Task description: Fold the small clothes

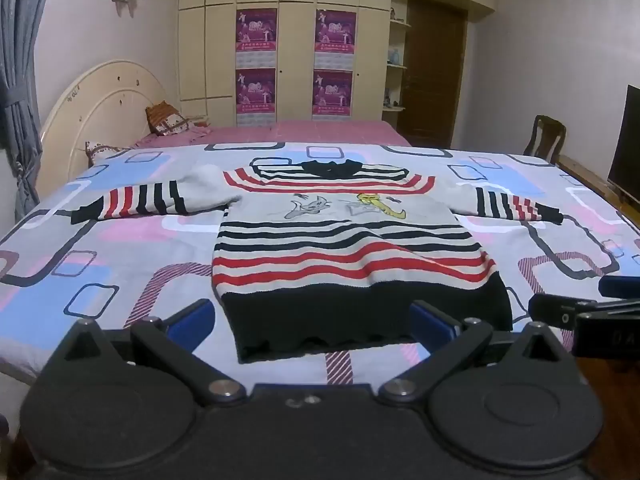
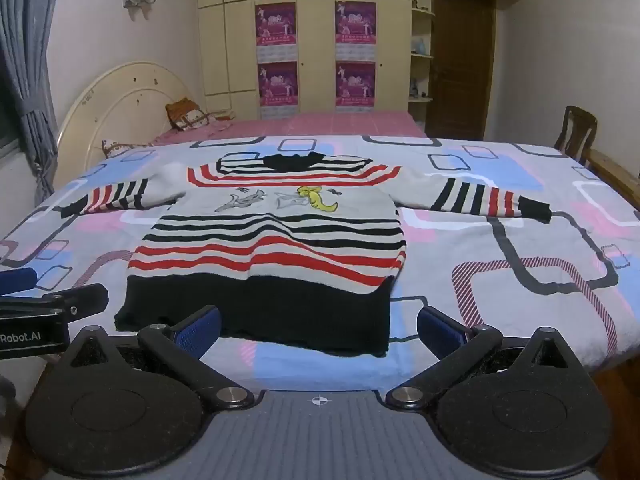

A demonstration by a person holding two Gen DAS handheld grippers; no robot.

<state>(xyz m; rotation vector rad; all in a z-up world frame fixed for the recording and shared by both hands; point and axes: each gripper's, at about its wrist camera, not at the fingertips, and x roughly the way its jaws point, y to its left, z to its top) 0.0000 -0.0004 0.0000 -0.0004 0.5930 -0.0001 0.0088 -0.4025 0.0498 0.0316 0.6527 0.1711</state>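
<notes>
on bed (image 1: 120,248): 1 sweater (image 1: 344,248) (flat) — 2 grippers, left (image 1: 316,320) & right (image 2: 320,326), both spread, empty.

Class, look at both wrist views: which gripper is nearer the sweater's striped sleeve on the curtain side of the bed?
Left. The left gripper sits toward that sleeve; the right gripper sits further toward the chair side. Both hover at the sweater hem, jaws open.

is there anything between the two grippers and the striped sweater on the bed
Nothing visible. The striped sweater lies flat on the patterned bedsheet, sleeves spread, with its black hem nearest both open grippers. The left gripper and right gripper each look straight onto that hem, with only bare sheet around it.
</notes>
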